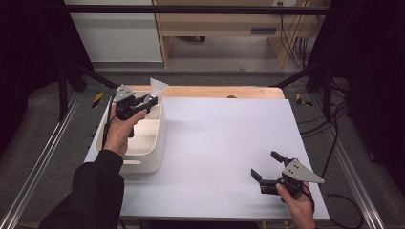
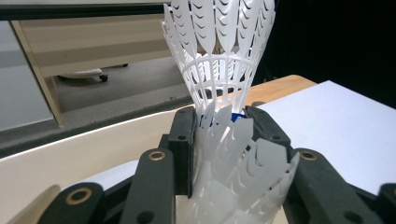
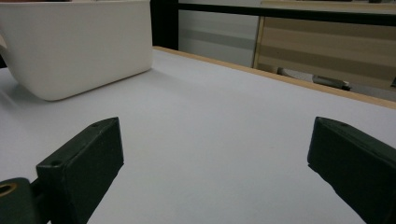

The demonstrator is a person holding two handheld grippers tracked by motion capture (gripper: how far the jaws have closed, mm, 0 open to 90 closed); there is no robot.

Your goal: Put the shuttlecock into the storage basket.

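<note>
The wide pale-grey tabletop [image 1: 224, 152] with a wooden strip along its far edge took up most of the scene, and everything else could be placed against the cream-white oblong plastic tub [image 1: 152, 143] that sat at its left side. Over the far end of that tub the person's left hand [image 1: 119, 131] held the left gripper [image 1: 152, 100], its black jaws pinched together on a stack of white plastic shuttlecocks [image 2: 219, 70]. In the left gripper view the uppermost skirt flared well above the jaw tips, a spot of blue showed at the pinch, and a second skirt bunched lower down between the jaws. The shuttlecocks were therefore lifted clear of the tub, above its far rim, not resting in it. Well away from the tub, at the near right corner of the table, the right gripper [image 1: 267, 164] hung low over bare tabletop with its jaws spread wide and nothing between them. My guess was that the shuttlecocks were being carried either out of the tub or into it; I could not tell which. Either way, the lattice skirts looked soft and crushable, so I thought a light, steady pinch at the firmer base mattered, with the stack kept upright so that the nested pieces would not slide apart.
</note>
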